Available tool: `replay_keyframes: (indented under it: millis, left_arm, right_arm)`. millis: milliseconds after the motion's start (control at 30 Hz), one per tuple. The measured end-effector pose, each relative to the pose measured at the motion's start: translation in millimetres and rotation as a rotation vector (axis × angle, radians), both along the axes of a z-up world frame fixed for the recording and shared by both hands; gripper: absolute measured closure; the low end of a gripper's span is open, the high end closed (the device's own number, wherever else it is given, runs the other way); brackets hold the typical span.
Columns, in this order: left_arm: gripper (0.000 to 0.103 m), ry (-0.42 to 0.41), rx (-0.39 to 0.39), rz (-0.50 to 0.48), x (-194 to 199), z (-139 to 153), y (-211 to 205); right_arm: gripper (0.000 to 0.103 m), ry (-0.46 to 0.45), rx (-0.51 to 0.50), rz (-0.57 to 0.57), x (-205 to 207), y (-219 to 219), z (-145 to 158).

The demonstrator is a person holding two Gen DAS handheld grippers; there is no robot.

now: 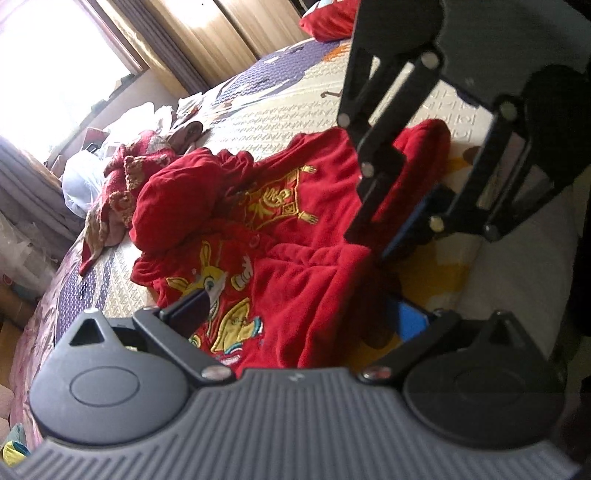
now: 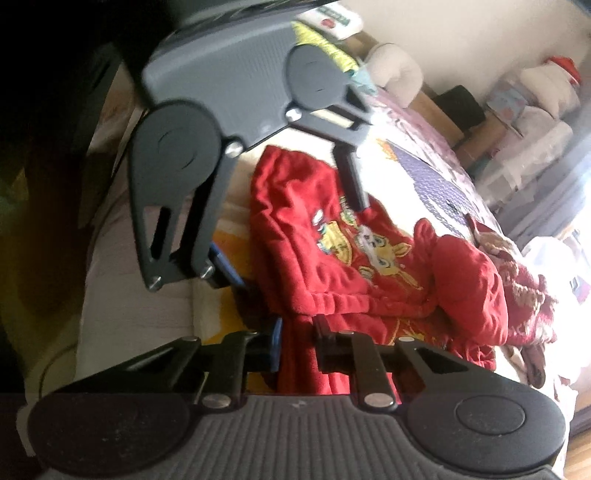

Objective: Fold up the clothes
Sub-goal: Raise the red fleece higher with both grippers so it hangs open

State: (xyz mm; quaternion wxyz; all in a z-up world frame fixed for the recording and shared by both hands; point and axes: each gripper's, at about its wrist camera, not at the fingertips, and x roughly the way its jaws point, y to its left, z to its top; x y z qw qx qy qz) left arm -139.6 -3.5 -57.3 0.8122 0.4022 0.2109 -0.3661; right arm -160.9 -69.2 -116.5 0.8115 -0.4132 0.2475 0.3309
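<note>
A red fleece garment (image 1: 295,236) with yellow embroidery lies spread on the bed; it also fills the middle of the right wrist view (image 2: 325,266). My left gripper (image 1: 306,310) is open, jaws wide apart, straddling the garment's near edge. One of its fingers (image 2: 354,184) rests over the cloth and its blue pad (image 2: 225,266) sits beside the edge. My right gripper (image 2: 297,338) has its jaws close together with a fold of the red hem pinched between them. In the left wrist view the right gripper (image 1: 373,243) sits at the garment's right edge.
The bed (image 1: 280,107) has a quilted cream and purple cover. A heap of other clothes (image 1: 122,177) lies past the garment, also seen at the right (image 2: 524,295). A red pillow (image 1: 328,18) is at the head. Boxes and bags (image 2: 524,110) stand beside the bed.
</note>
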Motion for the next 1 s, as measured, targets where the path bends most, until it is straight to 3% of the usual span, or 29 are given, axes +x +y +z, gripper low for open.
replay_keyframes:
  millis: [433,733,900,1000]
  left_arm:
    - [0.0,-0.004,0.003,0.039,5,-2,6]
    - [0.004,-0.047,0.017,0.115,15,-7,4]
    - [0.018,-0.019,0.039,0.117,19,-6,10]
    - [0.042,0.032,0.039,0.108,21,-5,13]
  right_arm:
    - [0.086,0.0,0.192,-0.104,7,-21,28]
    - [0.086,-0.003,0.217,-0.124,11,-24,30]
    - [0.086,0.001,0.217,-0.132,11,-26,28]
    - [0.086,0.001,0.214,-0.134,11,-26,28]
